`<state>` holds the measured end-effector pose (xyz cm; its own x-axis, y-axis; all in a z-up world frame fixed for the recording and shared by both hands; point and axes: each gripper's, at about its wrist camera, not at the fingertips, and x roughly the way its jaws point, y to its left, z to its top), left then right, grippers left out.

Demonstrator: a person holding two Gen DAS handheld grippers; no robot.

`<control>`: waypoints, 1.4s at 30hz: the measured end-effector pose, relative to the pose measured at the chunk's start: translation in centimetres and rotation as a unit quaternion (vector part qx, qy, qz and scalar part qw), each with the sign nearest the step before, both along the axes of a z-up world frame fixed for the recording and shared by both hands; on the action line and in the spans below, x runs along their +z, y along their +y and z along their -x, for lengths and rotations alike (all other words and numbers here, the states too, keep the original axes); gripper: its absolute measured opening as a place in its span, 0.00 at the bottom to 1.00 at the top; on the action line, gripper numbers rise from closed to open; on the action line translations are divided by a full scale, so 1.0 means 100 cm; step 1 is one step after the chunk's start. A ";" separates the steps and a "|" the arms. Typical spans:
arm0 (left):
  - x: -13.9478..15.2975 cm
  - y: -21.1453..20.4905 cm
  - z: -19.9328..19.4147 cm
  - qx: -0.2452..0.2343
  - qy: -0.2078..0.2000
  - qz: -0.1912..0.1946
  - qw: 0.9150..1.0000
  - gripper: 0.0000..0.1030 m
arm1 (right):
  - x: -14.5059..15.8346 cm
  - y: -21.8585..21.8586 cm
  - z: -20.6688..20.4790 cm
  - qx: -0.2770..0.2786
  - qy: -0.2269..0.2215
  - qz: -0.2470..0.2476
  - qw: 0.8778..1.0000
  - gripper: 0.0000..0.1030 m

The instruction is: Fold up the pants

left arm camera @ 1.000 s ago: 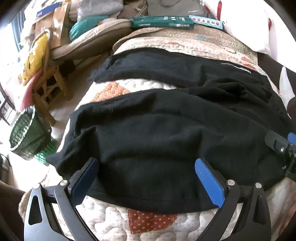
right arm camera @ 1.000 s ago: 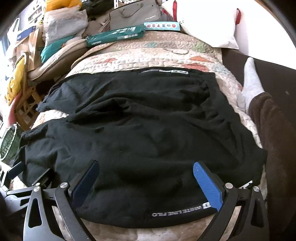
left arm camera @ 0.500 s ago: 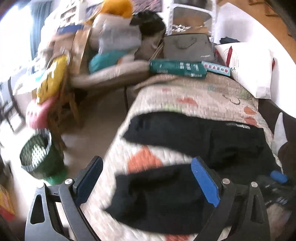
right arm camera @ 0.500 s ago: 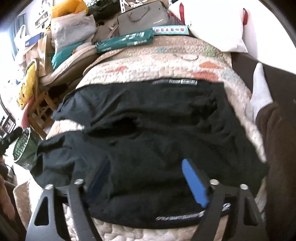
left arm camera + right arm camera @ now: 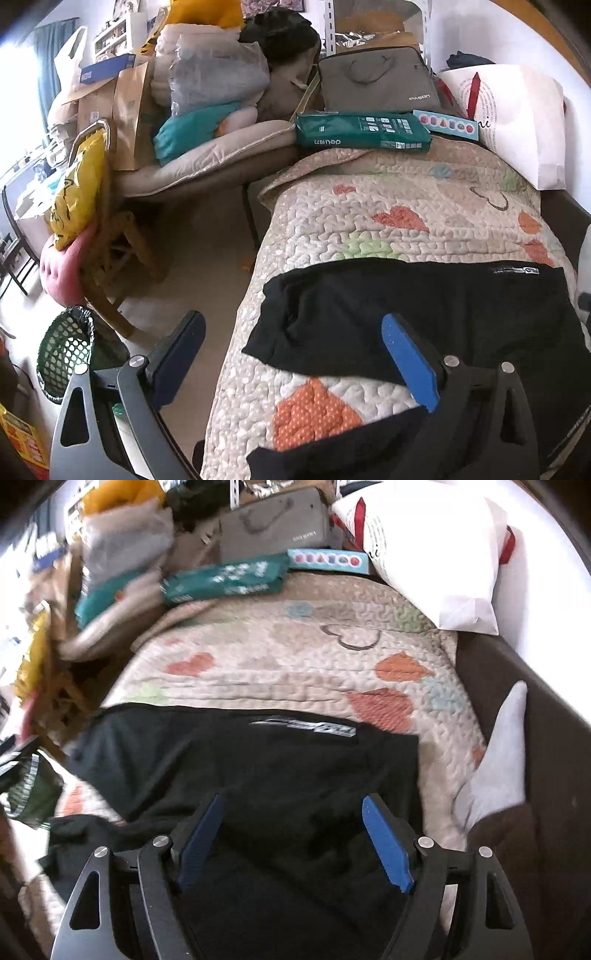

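Observation:
Black pants (image 5: 424, 314) lie spread on a quilted bed cover (image 5: 406, 206) with heart patches. In the left wrist view the far leg lies across the middle and the near leg (image 5: 332, 454) shows at the bottom. My left gripper (image 5: 291, 350) is open and empty above the bed's left edge, over the gap between the legs. In the right wrist view the pants (image 5: 258, 768) fill the lower half, white waistband print (image 5: 306, 727) on top. My right gripper (image 5: 291, 834) is open and empty just above the cloth.
A green packet (image 5: 362, 129), a grey bag (image 5: 376, 85) and a white pillow (image 5: 517, 122) sit at the bed's far end. A loaded chair (image 5: 184, 162) and a green mesh basket (image 5: 62, 354) stand left of the bed. A person's socked foot (image 5: 498, 746) lies at the right.
Both grippers have lifted and pulled back from the pants' near edge. The left one has swung left toward the bed's edge. Both stay open and empty.

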<state>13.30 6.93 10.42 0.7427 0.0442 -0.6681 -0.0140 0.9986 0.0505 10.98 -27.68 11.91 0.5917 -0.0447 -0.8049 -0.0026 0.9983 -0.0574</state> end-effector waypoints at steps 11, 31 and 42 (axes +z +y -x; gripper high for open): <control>-0.009 -0.002 -0.011 0.017 -0.015 -0.006 1.000 0.94 | 0.040 0.017 -0.028 0.010 -0.187 0.100 0.977 0.94; -0.073 0.027 -0.141 -0.095 0.105 0.072 0.987 0.92 | -0.060 -0.035 -0.151 0.149 0.073 -0.005 0.986 0.80; -0.107 0.023 -0.157 -0.115 0.140 0.071 0.981 0.87 | -0.097 -0.029 -0.170 0.171 0.096 0.008 0.981 0.80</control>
<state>29.00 9.26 -0.25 0.5078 -0.2110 -0.8352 0.2078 0.9709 -0.1190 28.02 -30.55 2.18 0.4124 0.1169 -0.9035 -0.3487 0.9365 -0.0380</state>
